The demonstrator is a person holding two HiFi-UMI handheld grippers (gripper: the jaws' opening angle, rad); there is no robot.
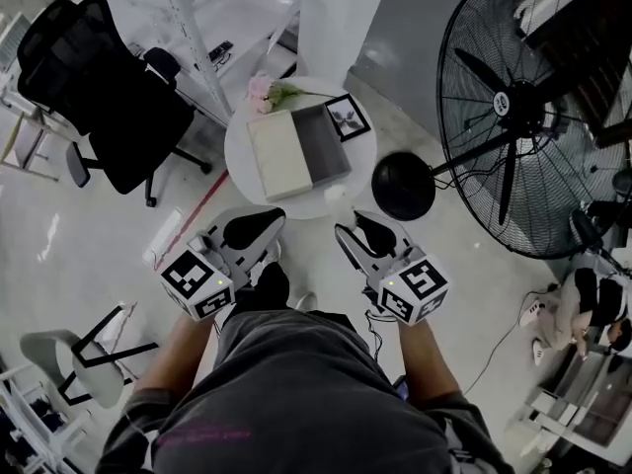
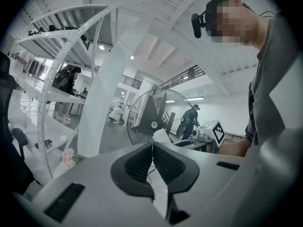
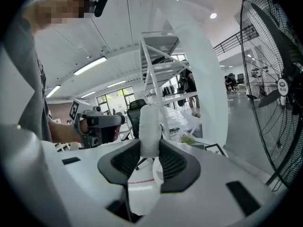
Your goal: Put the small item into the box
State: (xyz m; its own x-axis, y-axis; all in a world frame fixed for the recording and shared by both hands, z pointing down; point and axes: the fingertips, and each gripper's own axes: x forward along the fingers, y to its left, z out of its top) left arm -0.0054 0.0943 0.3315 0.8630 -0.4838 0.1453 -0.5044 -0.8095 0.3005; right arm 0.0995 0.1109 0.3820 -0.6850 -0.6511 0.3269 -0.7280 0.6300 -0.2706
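Observation:
An open box point(image 1: 324, 144) with a grey inside and a white lid point(image 1: 279, 154) lies on a small round white table point(image 1: 242, 161). My right gripper point(image 3: 149, 143) is shut on a small white cylindrical item point(image 3: 148, 124) that sticks out past the pads. In the head view the right gripper point(image 1: 355, 223) hovers at the table's near edge, below the box. A small white thing point(image 1: 334, 194) shows just beyond its tips; I cannot tell if it is the held item. My left gripper point(image 1: 259, 227) hangs beside it, its jaws point(image 2: 152, 148) shut together with nothing between them.
Pink flowers point(image 1: 265, 92) and a small picture frame point(image 1: 348, 117) sit at the table's far side. A big standing fan point(image 1: 523, 107) with a black round base point(image 1: 403, 186) is at the right. A black office chair point(image 1: 99, 77) and a white rack point(image 1: 193, 38) stand at the left.

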